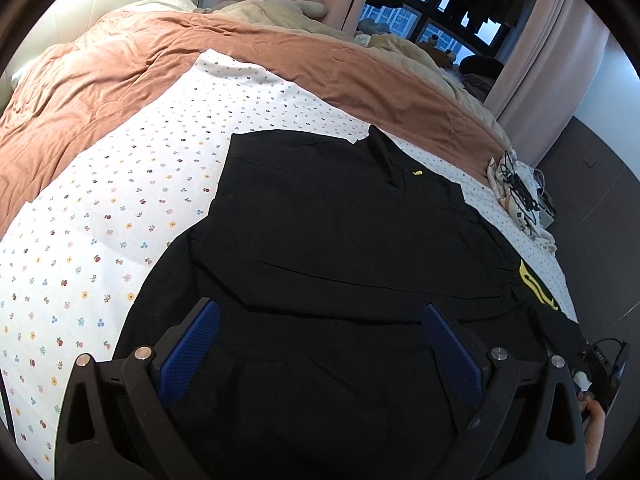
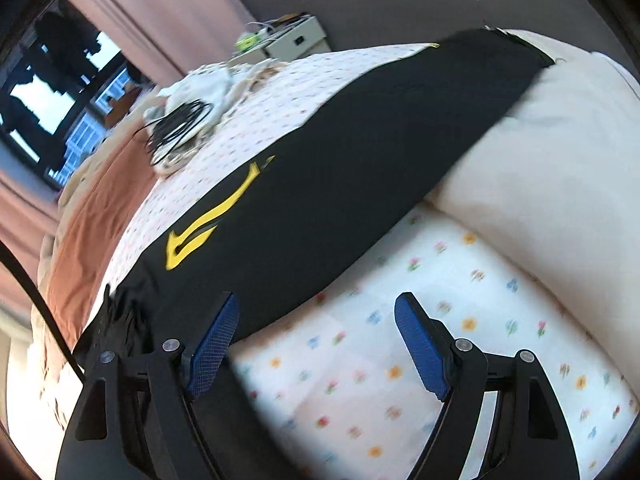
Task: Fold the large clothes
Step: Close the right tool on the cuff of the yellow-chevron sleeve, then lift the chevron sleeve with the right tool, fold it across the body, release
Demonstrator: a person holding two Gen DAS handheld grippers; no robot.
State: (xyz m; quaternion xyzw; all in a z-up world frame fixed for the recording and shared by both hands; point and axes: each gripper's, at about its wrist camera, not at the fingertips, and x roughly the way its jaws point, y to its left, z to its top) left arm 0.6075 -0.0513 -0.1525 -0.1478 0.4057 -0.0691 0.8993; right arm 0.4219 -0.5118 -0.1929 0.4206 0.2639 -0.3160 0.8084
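Note:
A large black garment (image 1: 340,240) with a yellow logo (image 1: 534,286) lies spread on the flowered bed sheet (image 1: 120,208). My left gripper (image 1: 320,314) is open and hovers over the garment's near part, holding nothing. In the right wrist view the garment's long black sleeve or leg (image 2: 360,168) with the yellow logo (image 2: 208,224) stretches across the sheet (image 2: 360,360). My right gripper (image 2: 316,312) is open and empty, just beside the garment's edge, its left finger (image 2: 216,340) over the black cloth.
An orange-brown quilt (image 1: 120,68) is bunched at the far side of the bed. A pile of pale cloth with black cables (image 2: 188,120) lies near the bed's edge. A cream pillow (image 2: 540,168) sits at the right. A window and pink curtains are behind.

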